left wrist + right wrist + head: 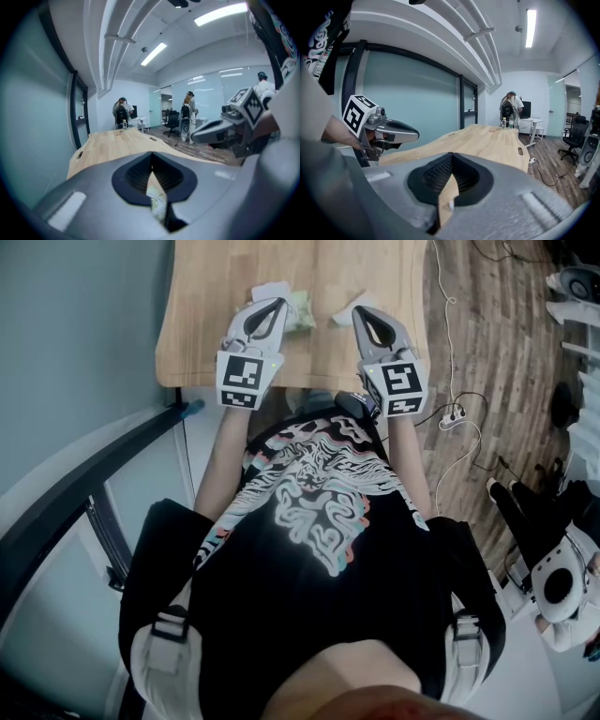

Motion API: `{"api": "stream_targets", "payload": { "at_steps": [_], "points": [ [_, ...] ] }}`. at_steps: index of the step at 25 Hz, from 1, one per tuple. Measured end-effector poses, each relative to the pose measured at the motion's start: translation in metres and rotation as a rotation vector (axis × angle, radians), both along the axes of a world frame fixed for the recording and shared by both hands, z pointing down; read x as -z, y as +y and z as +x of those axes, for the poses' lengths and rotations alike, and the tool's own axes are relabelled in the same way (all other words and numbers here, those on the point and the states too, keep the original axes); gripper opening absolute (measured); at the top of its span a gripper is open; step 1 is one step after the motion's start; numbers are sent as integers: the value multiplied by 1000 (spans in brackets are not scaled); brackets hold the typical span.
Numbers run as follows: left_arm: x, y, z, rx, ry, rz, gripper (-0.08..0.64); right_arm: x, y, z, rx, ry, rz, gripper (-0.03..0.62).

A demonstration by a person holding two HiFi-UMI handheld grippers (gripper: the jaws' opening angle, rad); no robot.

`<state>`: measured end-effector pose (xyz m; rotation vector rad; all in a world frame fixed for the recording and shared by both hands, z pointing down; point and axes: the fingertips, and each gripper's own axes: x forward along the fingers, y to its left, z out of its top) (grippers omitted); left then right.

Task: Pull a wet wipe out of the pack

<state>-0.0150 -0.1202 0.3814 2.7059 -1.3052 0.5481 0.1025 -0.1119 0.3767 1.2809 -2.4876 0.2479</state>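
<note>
1. Pale wooden table (202, 343) fills the top of the head view, with a teal glass wall on one side and dark plank flooring (487, 343) strewn with white cables on the other.
2. Down at the near edge stands the person in a black T-shirt with a swirling white print (323, 512), both arms stretched out over the wood.
3. Left hand-held grey gripper (280, 303) is clenched. In its own view the jaws meet at the tips, and the pale green printed wet-wipe pack (158, 201) sits in the slit just below them, apparently pinched by its edge.
4. From above, that pack lies on the table between the two grippers, touching the left one's tip.
5. Right hand-held grey gripper (360, 312) is clenched too and grips nothing: through its slit only bare wood shows, plus a tiny white speck too small to name.
6. Just beside its tip lies a white crumpled wipe (341, 318), on the table and near the pack.
7. Another small white piece (270, 289) rests just beyond the left gripper's tip; what it is cannot be told.
8. Far end of the room: people with backpacks stand by a white desk (532, 123), and a black office chair (172, 123) stands nearby.
</note>
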Motion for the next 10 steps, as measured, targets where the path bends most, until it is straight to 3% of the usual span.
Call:
{"api": "stream_targets", "payload": {
  "at_steps": [10],
  "points": [
    [-2,-2,-2,1,3,-5,-14,-3,-2,-1,1,4,-1,-3]
  ]
}}
